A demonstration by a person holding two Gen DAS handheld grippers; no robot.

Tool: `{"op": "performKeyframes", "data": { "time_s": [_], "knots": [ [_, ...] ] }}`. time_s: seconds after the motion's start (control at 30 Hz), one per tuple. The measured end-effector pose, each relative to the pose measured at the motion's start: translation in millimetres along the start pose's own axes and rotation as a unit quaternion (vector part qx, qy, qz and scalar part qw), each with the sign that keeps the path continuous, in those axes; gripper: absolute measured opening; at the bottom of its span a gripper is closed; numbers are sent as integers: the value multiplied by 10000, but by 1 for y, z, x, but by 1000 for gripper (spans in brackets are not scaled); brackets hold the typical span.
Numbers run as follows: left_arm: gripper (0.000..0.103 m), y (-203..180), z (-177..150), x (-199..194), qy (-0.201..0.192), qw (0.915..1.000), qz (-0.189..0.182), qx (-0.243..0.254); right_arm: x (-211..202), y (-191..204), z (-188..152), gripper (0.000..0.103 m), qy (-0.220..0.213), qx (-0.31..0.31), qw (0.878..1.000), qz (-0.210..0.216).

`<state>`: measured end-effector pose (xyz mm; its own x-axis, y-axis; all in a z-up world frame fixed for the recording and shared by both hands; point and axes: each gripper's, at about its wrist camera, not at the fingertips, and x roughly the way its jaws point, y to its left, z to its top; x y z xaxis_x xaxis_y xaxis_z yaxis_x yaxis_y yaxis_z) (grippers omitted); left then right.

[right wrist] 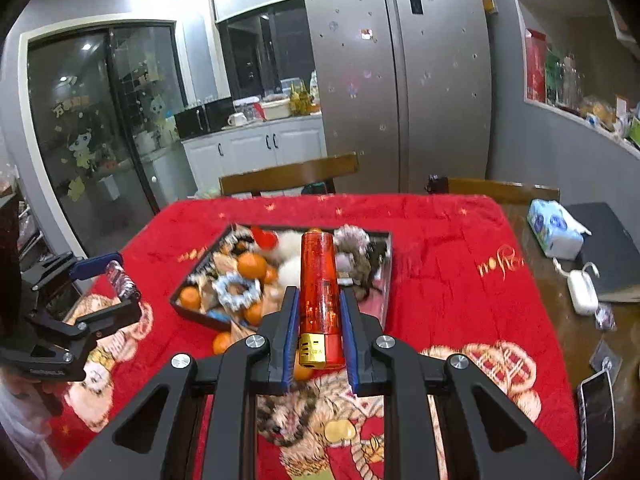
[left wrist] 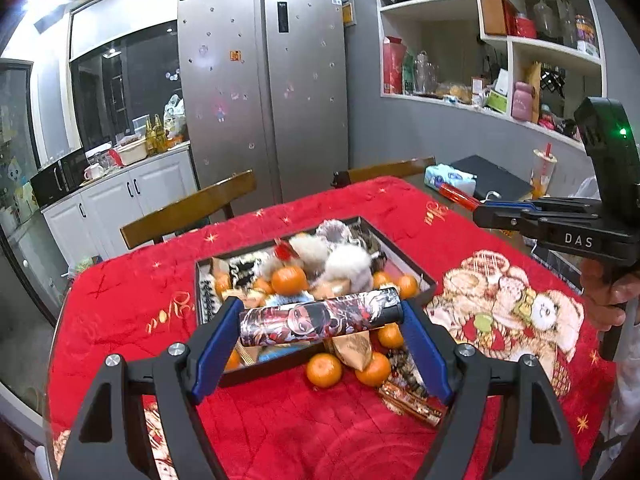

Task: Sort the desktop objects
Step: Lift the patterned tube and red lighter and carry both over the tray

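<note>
My left gripper (left wrist: 322,312) is shut end to end on a cartoon-printed cylinder (left wrist: 320,320), held crosswise above the near edge of the black tray (left wrist: 416,270). The tray holds tangerines, fluffy pom-poms and wrapped snacks. Two tangerines (left wrist: 324,368) and a snack pack (left wrist: 412,400) lie on the red cloth in front of it. My right gripper (right wrist: 319,294) is shut on a red translucent lighter (right wrist: 318,276) with a gold end, pointing away over the tray's (right wrist: 200,264) near side. Each gripper also shows in the other view, the right gripper (left wrist: 480,212) and the left gripper (right wrist: 120,280).
A red patterned cloth (right wrist: 440,280) covers most of the table. On the bare wood at the right lie a tissue pack (right wrist: 554,232), a white charger (right wrist: 582,292), a black laptop (left wrist: 492,178) and a phone (right wrist: 596,420). Two wooden chairs (left wrist: 188,208) stand behind the table.
</note>
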<state>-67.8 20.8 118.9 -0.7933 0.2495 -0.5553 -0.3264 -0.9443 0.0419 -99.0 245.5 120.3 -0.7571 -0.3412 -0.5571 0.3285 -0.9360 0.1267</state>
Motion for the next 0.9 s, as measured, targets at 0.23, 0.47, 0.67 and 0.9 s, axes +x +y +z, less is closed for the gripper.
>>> {"op": "performKeyframes", "data": {
  "time_s": [0.23,0.47,0.67,0.9],
  "knots": [
    [81,12,31,-10,-218,9997,58,-19,5,7,26,20,-77,-76,9999,108],
    [81,31,54,3,-269,9995,61,-122,30,15,42,20,29,-175,9996,241],
    [81,48,66,30,-183,9997,98,-147,59,19,53,20,170,-194,9990,366],
    [81,68,72,72,14,9996,46,-274,102,20,58,20,389,-165,9976,545]
  ]
}}
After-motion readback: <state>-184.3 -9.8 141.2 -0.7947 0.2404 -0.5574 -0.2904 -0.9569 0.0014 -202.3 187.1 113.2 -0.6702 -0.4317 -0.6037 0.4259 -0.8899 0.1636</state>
